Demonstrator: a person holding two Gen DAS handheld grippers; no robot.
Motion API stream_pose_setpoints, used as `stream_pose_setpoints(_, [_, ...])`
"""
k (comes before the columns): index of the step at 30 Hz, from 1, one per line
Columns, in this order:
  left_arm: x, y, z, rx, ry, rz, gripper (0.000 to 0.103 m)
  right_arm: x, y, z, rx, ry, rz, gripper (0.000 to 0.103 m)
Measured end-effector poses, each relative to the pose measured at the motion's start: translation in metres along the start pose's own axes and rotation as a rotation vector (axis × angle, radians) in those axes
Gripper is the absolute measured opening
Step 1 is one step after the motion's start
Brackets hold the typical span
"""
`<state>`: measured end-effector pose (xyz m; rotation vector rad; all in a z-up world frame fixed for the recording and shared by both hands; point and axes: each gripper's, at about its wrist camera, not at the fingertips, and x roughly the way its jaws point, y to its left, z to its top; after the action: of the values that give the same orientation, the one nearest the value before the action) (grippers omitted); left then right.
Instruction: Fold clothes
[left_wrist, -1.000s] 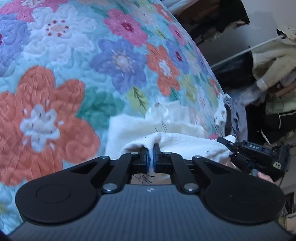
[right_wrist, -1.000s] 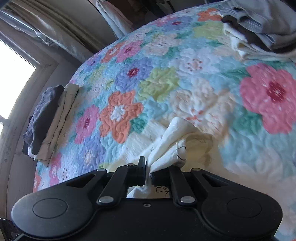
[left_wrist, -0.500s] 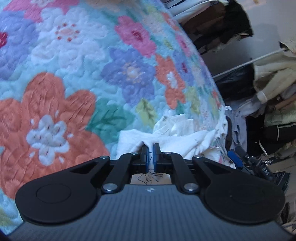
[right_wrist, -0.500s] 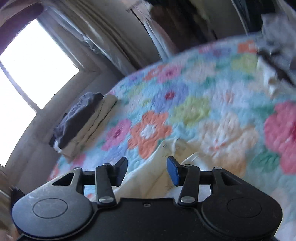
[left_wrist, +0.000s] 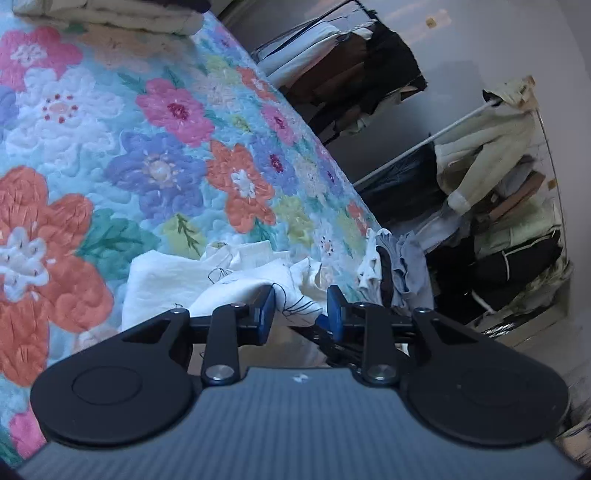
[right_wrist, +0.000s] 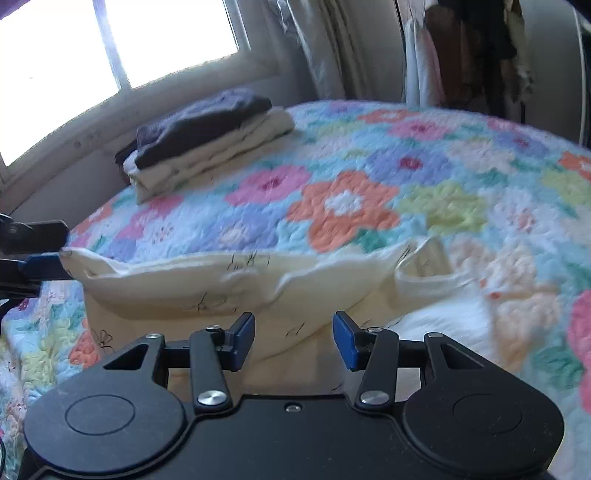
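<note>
The bed is covered with a flowered quilt (right_wrist: 369, 206), and behind it there is a bright window (right_wrist: 110, 48); past the far edge of the quilt, in your left view, clothes hang on a rail (left_wrist: 436, 136).

The cream garment (right_wrist: 207, 288) lies on the quilt at the near edge, directly in front of both your tools. It has thin dark stitched lines on it, and its upper layer is crumpled and partly lifted off the quilt.

Your left tool (left_wrist: 300, 308) has its jaws apart and they are opening at this moment. A fold of the garment with loose dark threads lies between the blue pads (left_wrist: 266, 310), but the pads do not press on it. In your right view the left tool appears at the left border, at the pointed corner of the garment; I cannot tell if it touches the corner there.

Your right tool (right_wrist: 293, 339) has its jaws wide apart. The garment is just beyond them and nothing is clamped.

A stack of folded clothes (right_wrist: 207, 144), dark piece on top of cream ones, sits at the far side of the quilt, well apart from the garment. A loose pile of clothes (left_wrist: 391, 269) lies at the quilt's edge beside the garment.
</note>
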<state>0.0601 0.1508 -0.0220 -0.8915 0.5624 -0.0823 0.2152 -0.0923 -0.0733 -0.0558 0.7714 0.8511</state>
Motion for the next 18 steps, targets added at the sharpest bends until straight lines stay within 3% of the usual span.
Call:
stream_pose_setpoints(3, [-0.002,0.0,-0.002,0.131,-0.02,0.041,0.042,0.027,0.008,0.003,-0.02,0.032,-0.016,0.052])
stream_pose_setpoints(6, [-0.006,0.007,-0.002,0.176,-0.038,0.111,0.042,0.043,0.009,0.008,-0.009,0.044,-0.095,0.049])
stream_pose_setpoints(9, [-0.018,0.008,-0.004,0.172,-0.1,0.072,0.043,0.043,0.0,0.012,0.022,0.031,-0.147,0.049])
stream_pose_setpoints(10, [-0.021,0.007,-0.005,0.179,-0.117,0.059,0.048,0.041,-0.004,0.012,0.026,0.025,-0.165,0.049])
stream_pose_setpoints(13, [-0.002,-0.006,-0.011,0.305,-0.052,0.112,0.063,0.032,-0.019,0.015,0.04,0.015,-0.209,0.049])
stream_pose_setpoints(16, [0.04,-0.011,-0.024,0.426,0.061,0.246,0.063,0.022,-0.03,0.014,0.089,-0.002,-0.158,0.049])
stream_pose_setpoints(18, [0.066,-0.01,-0.032,0.47,0.09,0.293,0.062,0.024,-0.028,0.014,0.058,0.012,-0.111,0.049])
